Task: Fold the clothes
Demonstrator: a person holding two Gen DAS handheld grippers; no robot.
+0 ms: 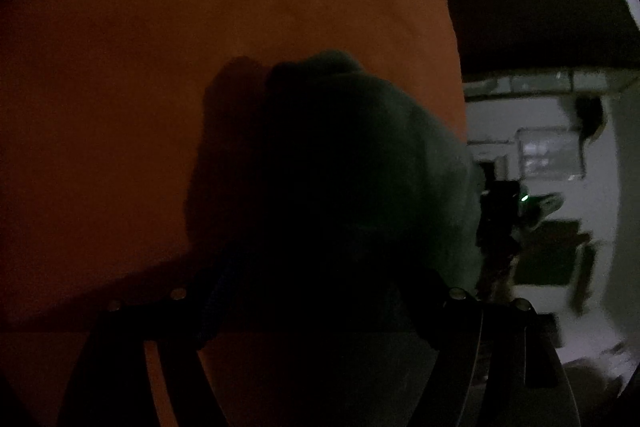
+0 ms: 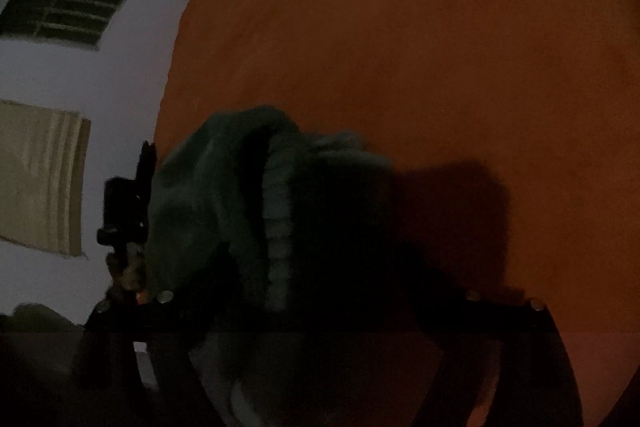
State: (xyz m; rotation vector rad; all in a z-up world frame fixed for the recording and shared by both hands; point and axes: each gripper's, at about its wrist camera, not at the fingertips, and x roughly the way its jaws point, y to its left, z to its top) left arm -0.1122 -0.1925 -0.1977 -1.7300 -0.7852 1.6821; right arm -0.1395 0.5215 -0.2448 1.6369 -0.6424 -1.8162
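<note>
Nearest, the left tool (image 1: 304, 307) and right tool (image 2: 320, 307) stand spread, the dark green garment (image 2: 224, 187) bunched between them on the orange bench (image 2: 440, 67); whether either still pinches cloth is lost in shadow. Judged step: garment set down between folds; next, regrasp an edge. Beyond, the dim room blurs.

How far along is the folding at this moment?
Done: little that shows; the dark green ribbed garment sits bunched on the orange surface, no flat fold. In hand: left gripper and right gripper straddle it with jaws wide; any grip is lost in shadow. Left: spreading, folding.
</note>
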